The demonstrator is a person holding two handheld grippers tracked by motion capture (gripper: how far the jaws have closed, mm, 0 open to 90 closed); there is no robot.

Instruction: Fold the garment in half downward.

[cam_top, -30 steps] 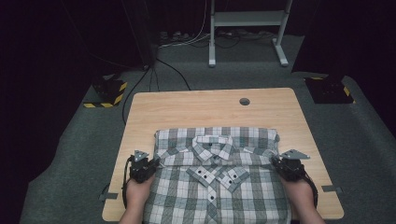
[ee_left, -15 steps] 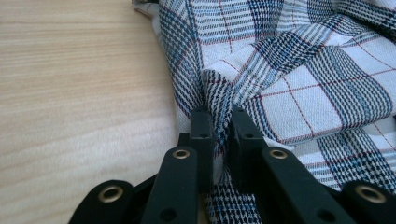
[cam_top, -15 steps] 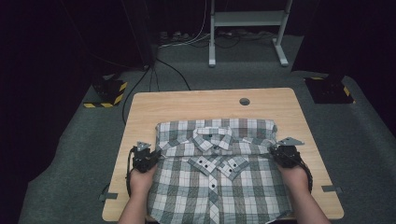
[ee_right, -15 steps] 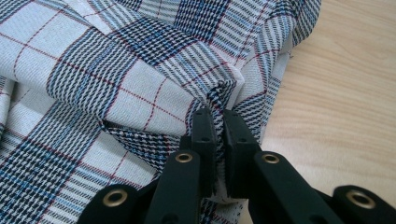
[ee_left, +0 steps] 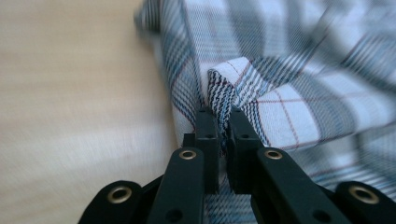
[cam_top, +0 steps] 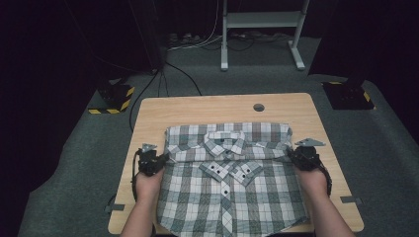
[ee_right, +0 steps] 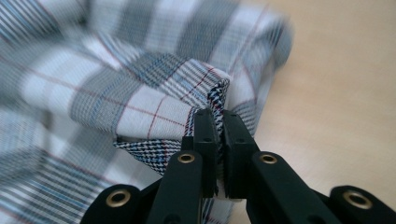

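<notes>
I see a wood table [cam_top: 197, 111] with a round hole [cam_top: 258, 107], two striped blocks [cam_top: 112, 98] on the floor, and a white stand [cam_top: 259, 19] behind.

High view looks forward and down on the whole counter [cam_top: 197, 111]; both gripper views sit close behind their jaws, sharing the shirt [cam_top: 232, 190].

No readable text, label, brand, number or sign anywhere on or around the table [cam_top: 197, 106].

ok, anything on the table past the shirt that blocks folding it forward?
Nothing visible. Both claws, left and right, pinch the shirt edges; the table beyond shows just a flush round hole.
</notes>
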